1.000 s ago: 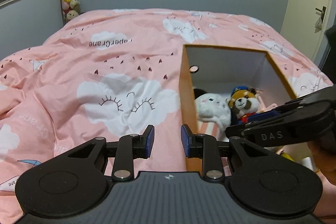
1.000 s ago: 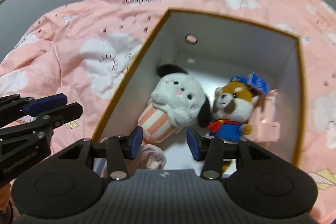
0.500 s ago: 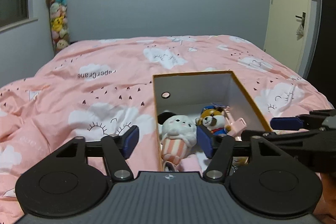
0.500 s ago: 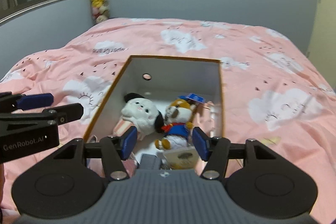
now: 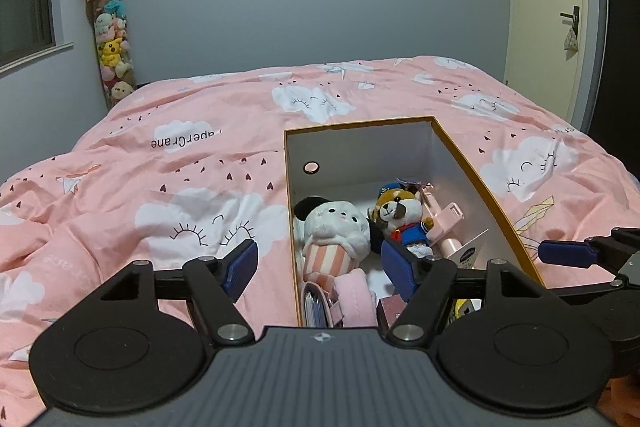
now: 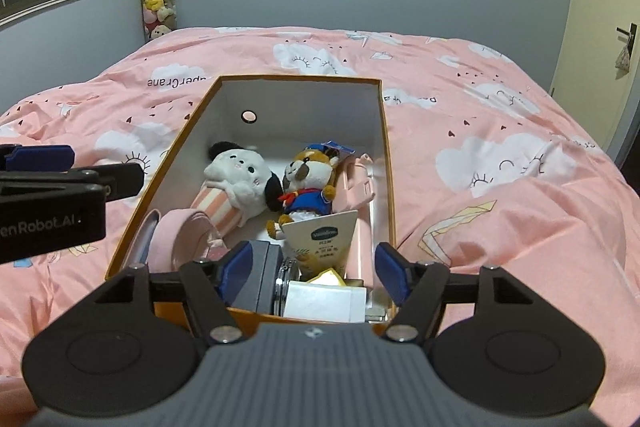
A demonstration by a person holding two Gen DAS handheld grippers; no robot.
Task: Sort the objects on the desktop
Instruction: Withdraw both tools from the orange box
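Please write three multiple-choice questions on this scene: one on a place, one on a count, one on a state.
1. Where is the box?
A. on a desk
B. on the pink bedcover
C. on the floor

2. How many plush toys lie in the box?
A. two
B. four
C. none

3. How is the box?
A. closed with a lid
B. lying on its side
C. open on top

Key: 1 B, pink cloth surrounds it; 2 A, white dog plush and brown plush in blue; 3 C, the inside shows.
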